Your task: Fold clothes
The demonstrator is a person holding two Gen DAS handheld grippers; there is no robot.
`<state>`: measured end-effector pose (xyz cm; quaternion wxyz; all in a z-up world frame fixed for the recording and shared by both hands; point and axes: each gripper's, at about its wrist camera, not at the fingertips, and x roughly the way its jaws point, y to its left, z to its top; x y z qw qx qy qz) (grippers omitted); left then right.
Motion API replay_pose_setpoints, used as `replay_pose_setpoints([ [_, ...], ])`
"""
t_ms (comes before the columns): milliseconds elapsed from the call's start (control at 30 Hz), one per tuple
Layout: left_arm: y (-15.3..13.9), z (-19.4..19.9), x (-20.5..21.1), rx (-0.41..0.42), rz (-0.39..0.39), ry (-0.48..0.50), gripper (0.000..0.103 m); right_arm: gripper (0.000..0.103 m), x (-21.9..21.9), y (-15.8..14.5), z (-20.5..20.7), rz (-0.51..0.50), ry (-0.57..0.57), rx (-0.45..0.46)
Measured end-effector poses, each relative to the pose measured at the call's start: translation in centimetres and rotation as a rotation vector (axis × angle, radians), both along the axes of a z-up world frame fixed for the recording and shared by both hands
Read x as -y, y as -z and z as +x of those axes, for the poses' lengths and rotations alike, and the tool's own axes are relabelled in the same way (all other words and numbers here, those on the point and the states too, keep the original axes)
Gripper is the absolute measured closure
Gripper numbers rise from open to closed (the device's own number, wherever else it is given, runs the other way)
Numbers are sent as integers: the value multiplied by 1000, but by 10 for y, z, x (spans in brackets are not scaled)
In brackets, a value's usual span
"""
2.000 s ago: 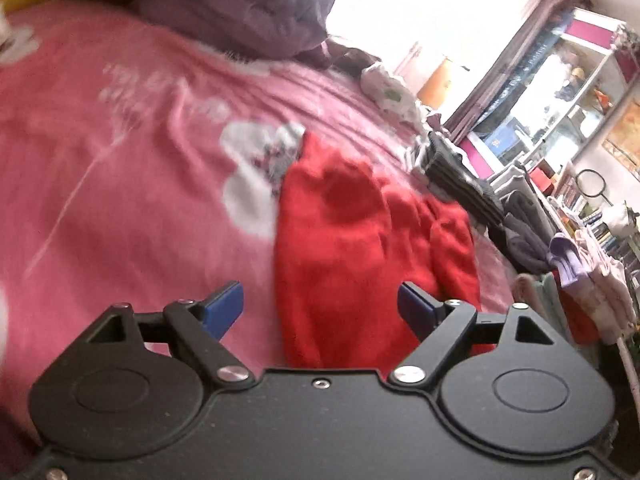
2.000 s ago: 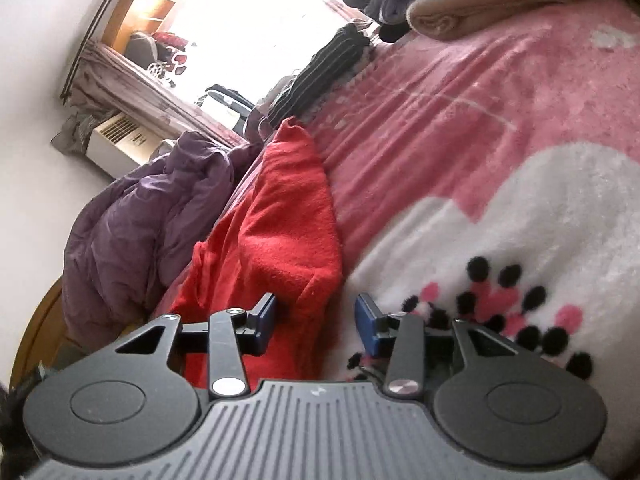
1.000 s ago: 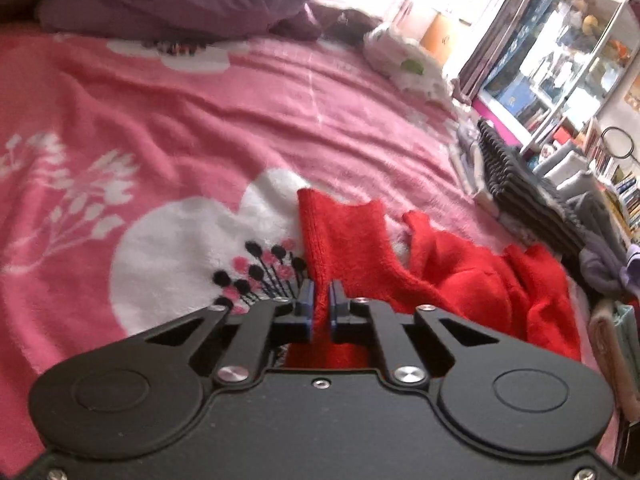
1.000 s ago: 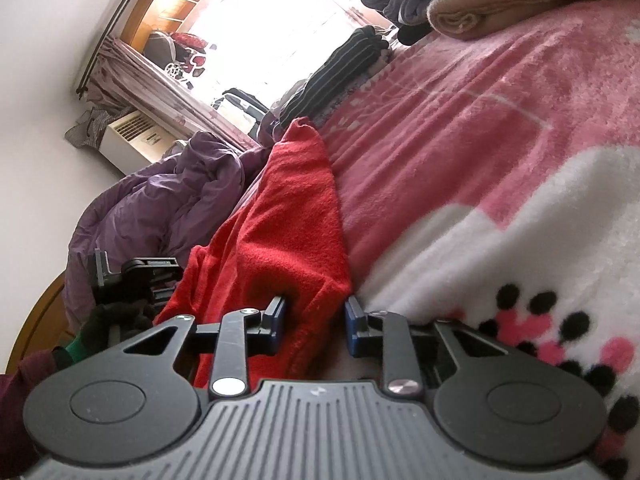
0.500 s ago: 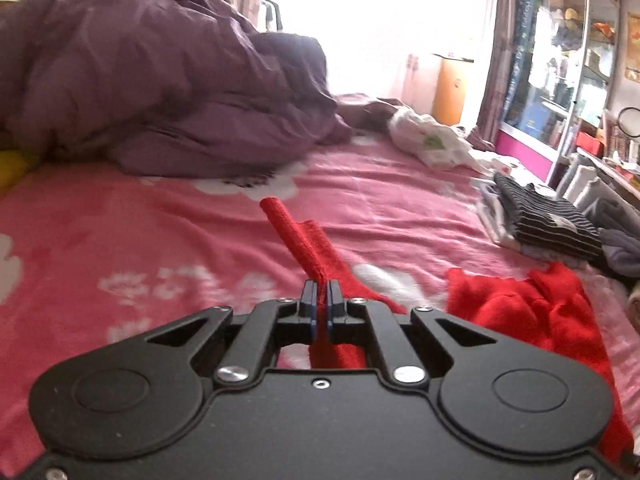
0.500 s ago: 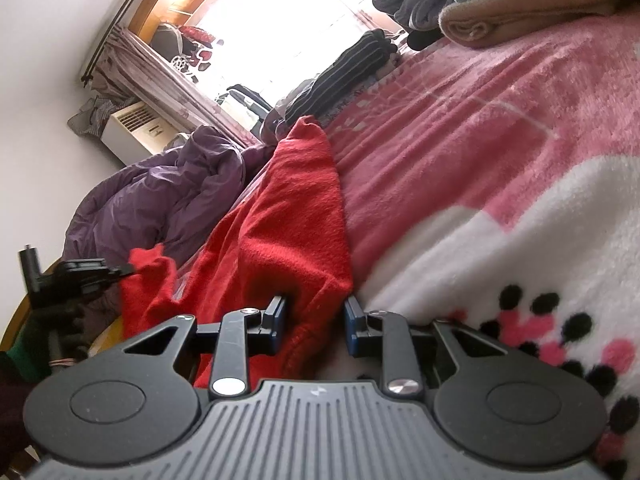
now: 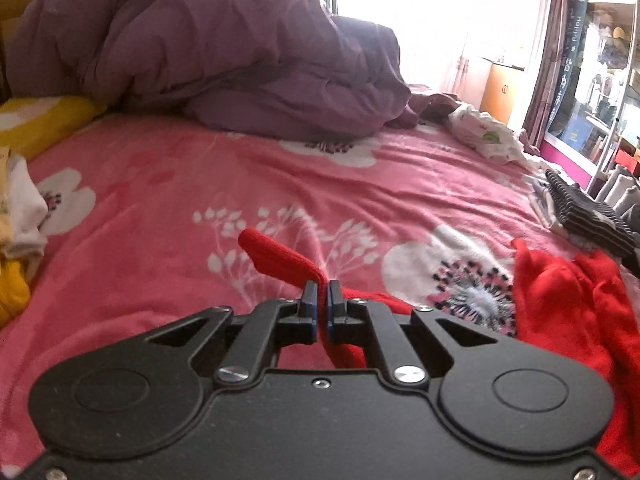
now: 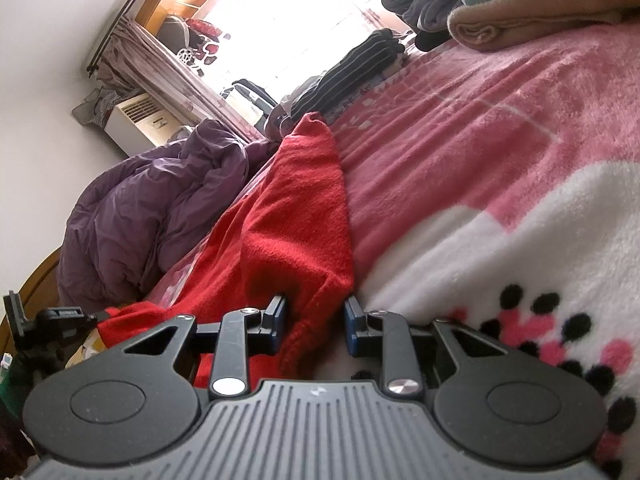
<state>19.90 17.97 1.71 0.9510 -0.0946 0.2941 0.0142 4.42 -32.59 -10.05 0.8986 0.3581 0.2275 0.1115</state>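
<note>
A red fleece garment [image 7: 560, 300] lies rumpled on the pink flowered blanket [image 7: 160, 200]. My left gripper [image 7: 323, 286] is shut on one edge of it, and a red end [image 7: 276, 258] sticks out past the fingertips, lifted off the bed. In the right wrist view the red garment [image 8: 296, 220] stretches away toward the far left, where the left gripper [image 8: 52, 320] pulls its corner. My right gripper [image 8: 314, 304] sits low on the blanket, shut on a thick bunched fold of the red garment.
A purple duvet [image 7: 200, 48] is heaped at the far side of the bed. Dark striped folded clothes [image 7: 588, 216] and a white garment [image 7: 488, 136] lie at the right, yellow and white clothes [image 7: 20, 208] at the left. Folded stacks [image 8: 520, 8] sit beyond the right gripper.
The left gripper closed on the red garment's edge, then lifted it and carried it sideways away from the rest of the garment. The right gripper has stayed clamped in place.
</note>
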Motion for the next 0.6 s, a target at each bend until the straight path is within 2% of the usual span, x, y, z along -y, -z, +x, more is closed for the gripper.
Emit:
replay_pose_setpoints([
  [67, 10, 6, -5, -31, -25, -1, 100, 75, 0, 0, 0, -3, -1, -1],
  [133, 26, 15, -16, -129, -67, -34, 93, 75, 0, -1, 0, -3, -1, -5],
  [200, 32, 15, -29, -149, -153, -78, 87, 75, 1, -4, 0, -3, 0, -19],
  [233, 35, 15, -36, -159, -195, -100, 77, 75, 2, -5, 1, -3, 1, -27],
  [300, 35, 12, -48, -145, -270, -131, 66, 70, -2, -18, -7, -57, 26, -14],
  [367, 33, 12, -57, -124, -326, -134, 66, 68, -6, -33, -17, -120, 55, 3],
  [467, 33, 18, -61, -122, -343, -108, 66, 68, -27, -66, -28, -292, 28, 115],
  [500, 33, 22, -59, -127, -336, -97, 66, 68, -41, -79, -29, -353, -9, 159],
  [600, 40, 32, -55, -143, -319, -97, 68, 68, -90, -99, -18, -450, -174, 218],
])
